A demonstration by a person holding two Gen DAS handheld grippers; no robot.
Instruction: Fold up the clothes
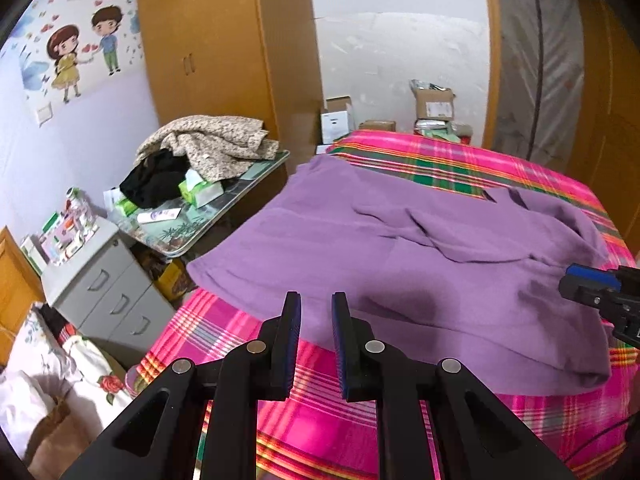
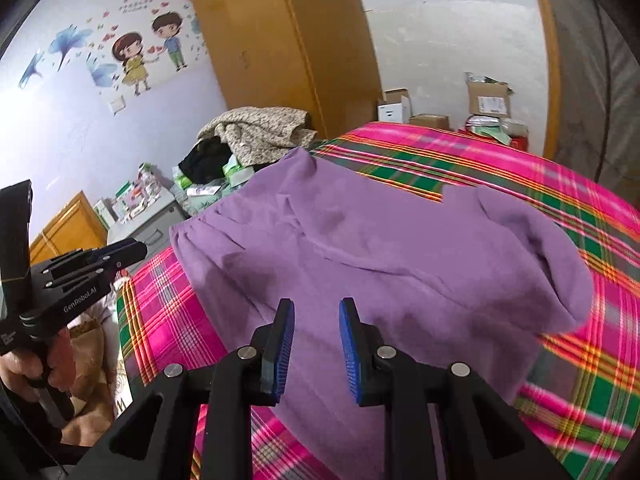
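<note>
A purple long-sleeved top [image 1: 380, 248] lies spread on the pink plaid bedspread [image 1: 312, 412], with a sleeve folded across its middle. My left gripper [image 1: 316, 300] hovers open just above the garment's near hem, nothing between its fingers. In the right wrist view the same purple top [image 2: 360, 248] fills the centre, and my right gripper [image 2: 316, 306] stands open over its near edge, holding nothing. The right gripper's blue-padded tip [image 1: 592, 280] shows at the right edge of the left view. The left gripper [image 2: 120, 252] appears at the far left of the right view, held by a hand [image 2: 24, 364].
A small table [image 1: 224, 196] left of the bed carries a heap of beige and black clothes and tissue packs. A grey drawer cabinet [image 1: 104, 280] stands beside it. A wooden wardrobe [image 1: 212, 40] and cardboard boxes [image 1: 434, 106] sit beyond the bed's far end.
</note>
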